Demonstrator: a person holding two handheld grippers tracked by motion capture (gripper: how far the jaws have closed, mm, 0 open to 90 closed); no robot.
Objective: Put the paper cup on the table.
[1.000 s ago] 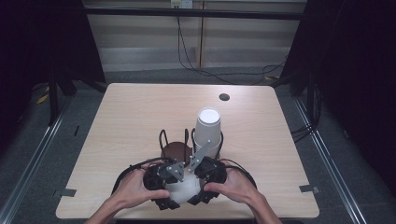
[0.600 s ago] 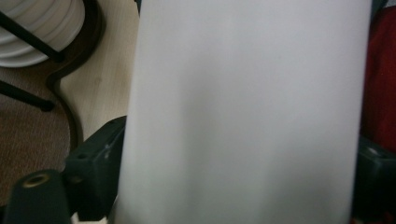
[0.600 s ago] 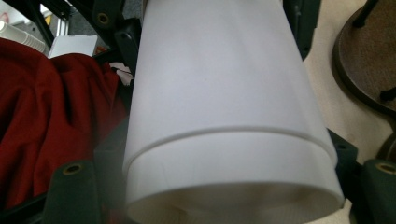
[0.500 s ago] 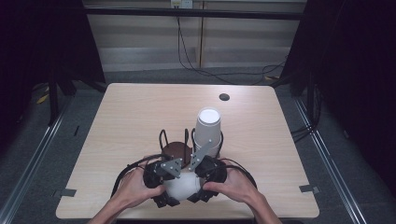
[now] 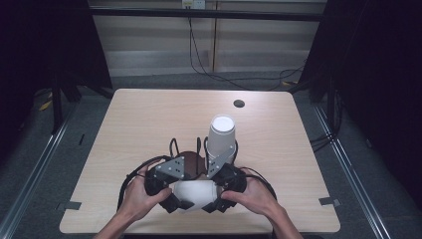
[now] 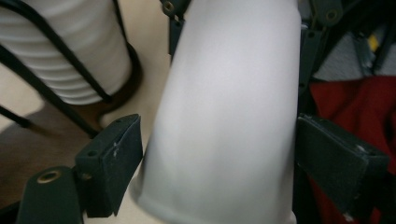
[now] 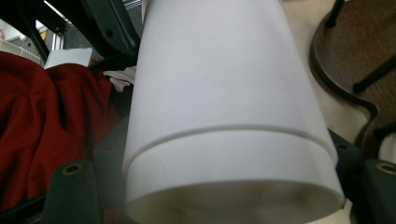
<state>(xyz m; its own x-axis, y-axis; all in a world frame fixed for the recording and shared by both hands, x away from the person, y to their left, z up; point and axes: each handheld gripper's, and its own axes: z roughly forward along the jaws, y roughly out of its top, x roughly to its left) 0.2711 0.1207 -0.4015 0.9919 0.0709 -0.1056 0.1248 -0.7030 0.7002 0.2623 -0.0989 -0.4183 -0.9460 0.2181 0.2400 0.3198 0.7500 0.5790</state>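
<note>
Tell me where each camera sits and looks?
High view: above the table's near side, facing forward and down; left hand, right hand show.
Left gripper view: rides the left gripper, looking along its jaws, just closing around the white cup.
Right gripper view: rides the right gripper, facing the white cup between its jaws.
All share the white cup.

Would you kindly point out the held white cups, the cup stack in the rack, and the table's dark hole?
held white cups (image 5: pixel 193 194), high view, side wall.
cup stack (image 5: pixel 222 130), high view, top.
dark hole (image 5: pixel 239 103), high view, centre.

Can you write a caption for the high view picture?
Two hands hold a white cup between two tools, near a cup stack in a holder.
</note>
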